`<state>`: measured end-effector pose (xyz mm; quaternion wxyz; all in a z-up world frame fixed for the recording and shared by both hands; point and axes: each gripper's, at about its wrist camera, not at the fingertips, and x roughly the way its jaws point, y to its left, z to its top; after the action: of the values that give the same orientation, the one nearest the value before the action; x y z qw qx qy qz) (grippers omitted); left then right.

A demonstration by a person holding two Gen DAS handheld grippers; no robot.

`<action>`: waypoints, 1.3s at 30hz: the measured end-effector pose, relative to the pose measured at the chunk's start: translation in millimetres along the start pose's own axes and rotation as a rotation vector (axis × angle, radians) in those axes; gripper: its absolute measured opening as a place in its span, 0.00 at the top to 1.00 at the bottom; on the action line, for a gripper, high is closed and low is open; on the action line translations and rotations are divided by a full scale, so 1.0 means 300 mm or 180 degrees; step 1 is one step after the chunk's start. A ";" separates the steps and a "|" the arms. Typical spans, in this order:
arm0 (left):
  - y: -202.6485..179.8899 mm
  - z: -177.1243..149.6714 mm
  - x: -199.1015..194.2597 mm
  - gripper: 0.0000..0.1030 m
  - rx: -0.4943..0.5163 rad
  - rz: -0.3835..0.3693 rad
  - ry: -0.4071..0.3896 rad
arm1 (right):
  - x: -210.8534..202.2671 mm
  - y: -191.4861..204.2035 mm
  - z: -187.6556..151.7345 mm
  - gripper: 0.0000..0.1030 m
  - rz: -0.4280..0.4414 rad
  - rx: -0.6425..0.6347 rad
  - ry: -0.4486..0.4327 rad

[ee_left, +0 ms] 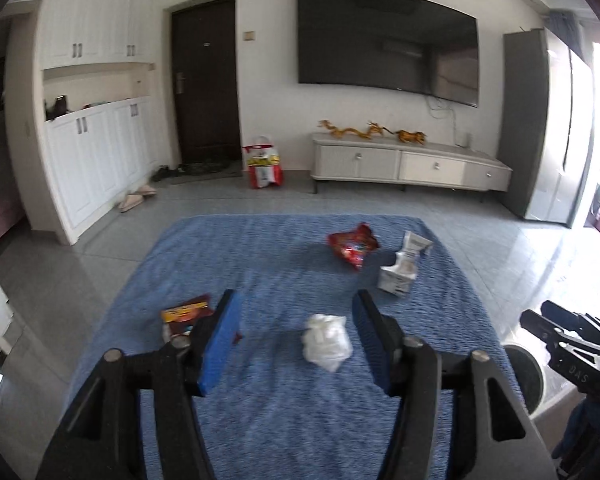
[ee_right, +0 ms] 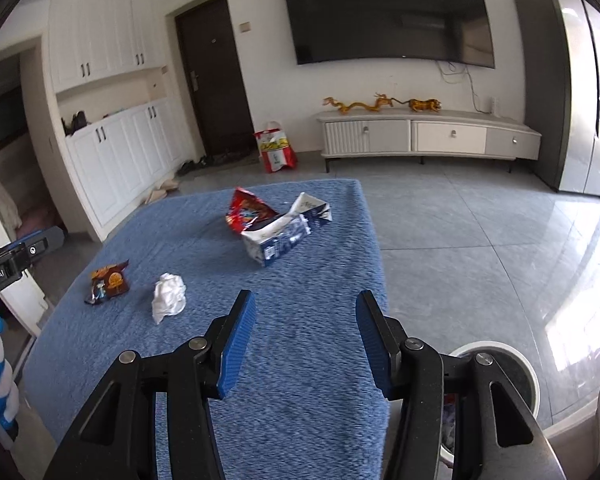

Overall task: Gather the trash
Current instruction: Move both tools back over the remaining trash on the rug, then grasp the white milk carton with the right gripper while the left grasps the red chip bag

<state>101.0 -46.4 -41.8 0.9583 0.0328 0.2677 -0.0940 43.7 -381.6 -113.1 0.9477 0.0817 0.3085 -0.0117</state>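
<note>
- Left gripper (ee_left: pixel 296 312): jaws wide apart, nothing between the pads, hovering over the blue cloth (ee_left: pixel 260 420).
- Right gripper (ee_right: pixel 306 312): jaws also wide, holding nothing, over the cloth's right edge.
- White bin (ee_right: pixel 512 368) sits on the floor just beside the cloth, under the right gripper's right finger; contents hard to make out.
- Tissue wad (ee_left: pixel 326 342) lies on the cloth, between the left gripper's fingertips in its view, closer to the right pad; contact can't be told.
- Orange snack bag (ee_right: pixel 109 282) lies flat near the cloth's left edge, just left of the wad, apart from it.
- Further out: red wrapper (ee_right: pixel 249 212) and crushed carton (ee_right: pixel 284 232) lie close together near the far right of the cloth, apparently touching.
- Floor beyond: red-and-white bag (ee_right: pixel 276 150) standing by the dark door (ee_right: pixel 216 76).
- Far wall: TV (ee_right: pixel 388 12) above a low console (ee_right: pixel 428 136) with gold figurines (ee_right: pixel 380 104) on top.
- White cabinets (ee_right: pixel 112 92) on the left, slippers (ee_left: pixel 136 198) on the floor at their foot.
</note>
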 end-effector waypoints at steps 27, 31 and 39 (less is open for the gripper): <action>0.383 -0.109 -0.001 0.35 -0.0552 0.0457 0.0074 | 0.100 0.265 0.000 0.45 0.0101 -0.0565 0.0343; 0.378 -0.115 0.029 0.35 -0.0525 0.0485 0.0153 | 0.124 0.251 -0.005 0.45 0.0106 -0.0525 0.0377; 0.358 -0.127 0.082 0.35 -0.0416 0.0482 0.0282 | 0.162 0.194 -0.009 0.45 0.0113 -0.0392 0.0421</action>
<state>123.7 59.3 -85.6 0.9500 -0.0055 0.3122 -0.0021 85.8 -322.4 -135.2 0.9285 0.0293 0.3690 0.0295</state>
